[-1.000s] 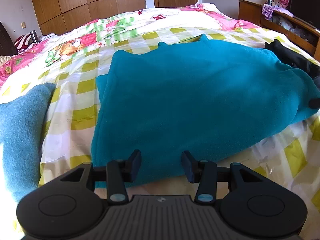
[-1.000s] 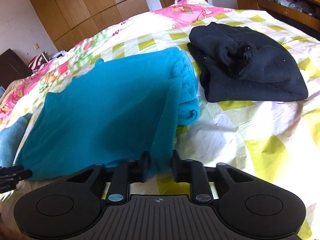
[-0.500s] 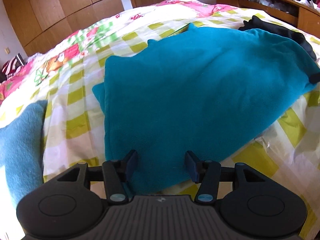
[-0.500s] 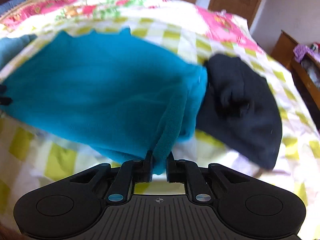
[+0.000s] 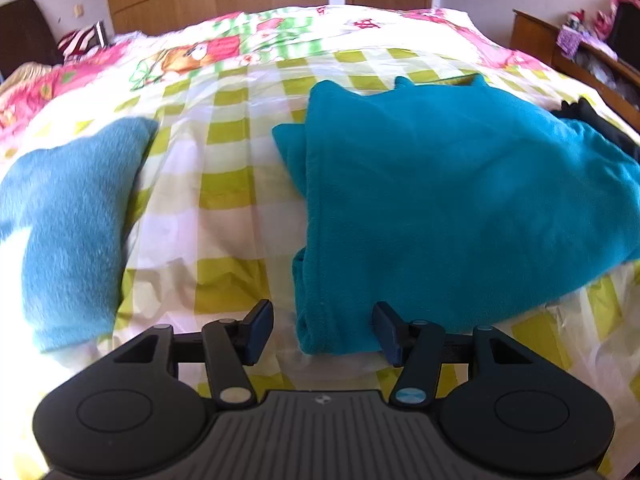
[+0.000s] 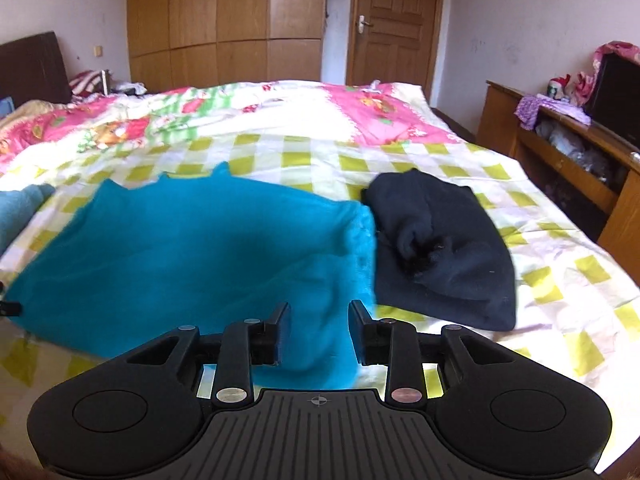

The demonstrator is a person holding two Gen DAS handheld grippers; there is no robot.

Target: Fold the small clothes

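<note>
A teal fleece garment (image 5: 460, 200) lies spread on the checked bed sheet (image 5: 224, 208); it also shows in the right wrist view (image 6: 192, 256). My left gripper (image 5: 320, 332) is open, its jaws on either side of the garment's near left corner without closing on it. My right gripper (image 6: 318, 332) is open, with the garment's near right edge lying between and below its jaws. A folded black garment (image 6: 440, 248) lies just right of the teal one.
A light blue fleece piece (image 5: 68, 232) lies at the left of the bed. Pink cartoon bedding (image 6: 248, 120) covers the far half. A wooden cabinet (image 6: 568, 160) with clutter stands at the right, wardrobes and a door behind.
My right gripper was shut on the teal garment's edge and has opened, letting it drop onto the bed. My left gripper shifted left along the near edge to the corner, still open.
</note>
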